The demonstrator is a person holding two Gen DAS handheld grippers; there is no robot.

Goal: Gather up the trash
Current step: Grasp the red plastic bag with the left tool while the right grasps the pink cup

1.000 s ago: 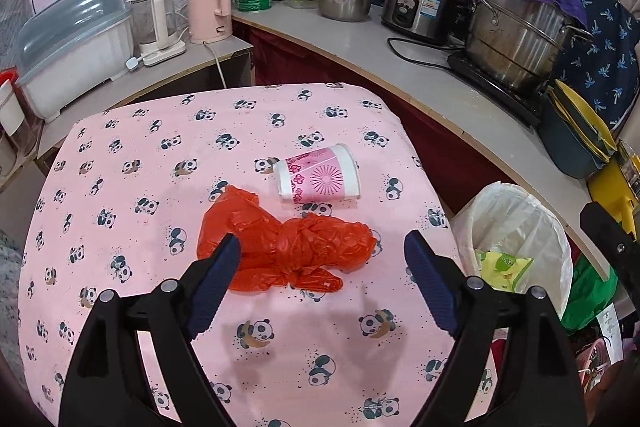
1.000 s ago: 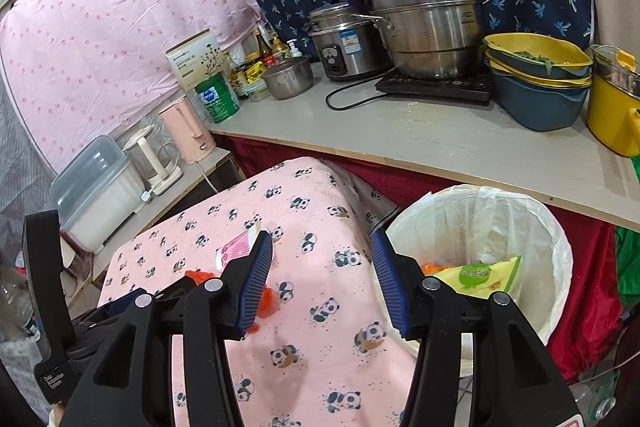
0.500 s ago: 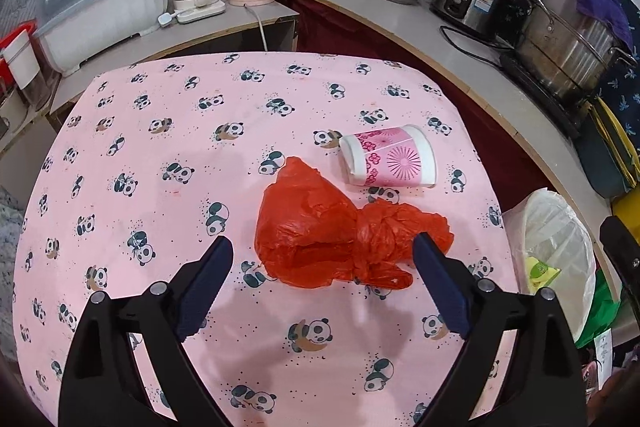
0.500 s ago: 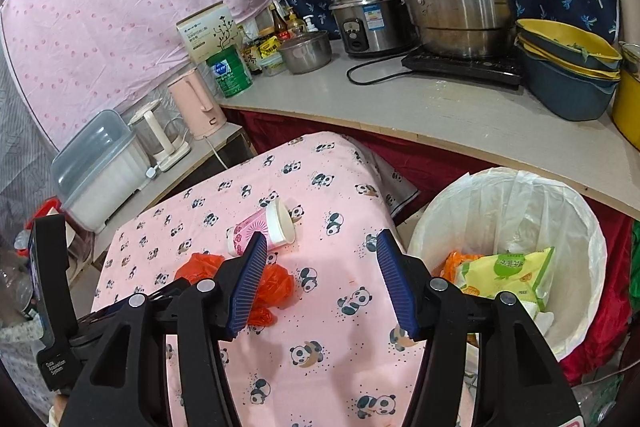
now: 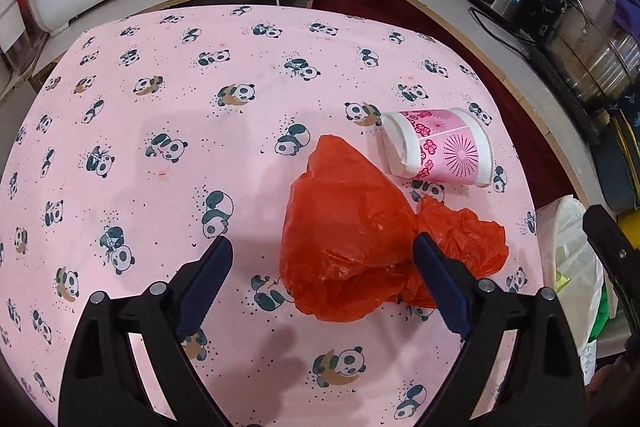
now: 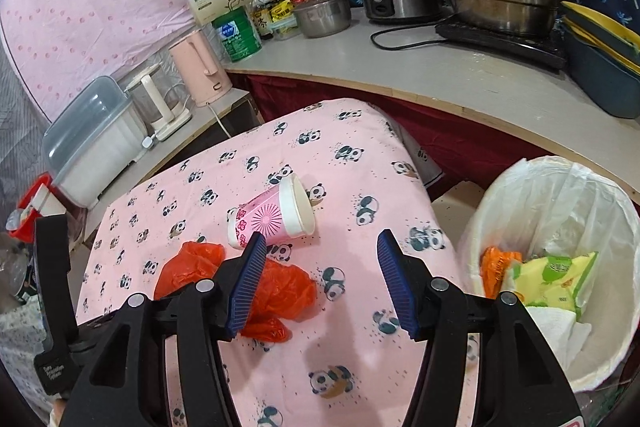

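Your bin (image 6: 600, 359) already holds trash; the red bag (image 5: 348, 239) and paper cup (image 5: 436, 151) remain on the worktop (image 5: 160, 115), both claws gaping, empty.

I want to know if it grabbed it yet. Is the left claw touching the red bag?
Cannot tell. In the left wrist view the left claw is wide open around the red bag; one finger overlaps its edge, but no squeeze shows.

Black plastic tongs (image 5: 322, 261) w/ ribbed blue pads (image 6: 246, 281), silver pivot screws.
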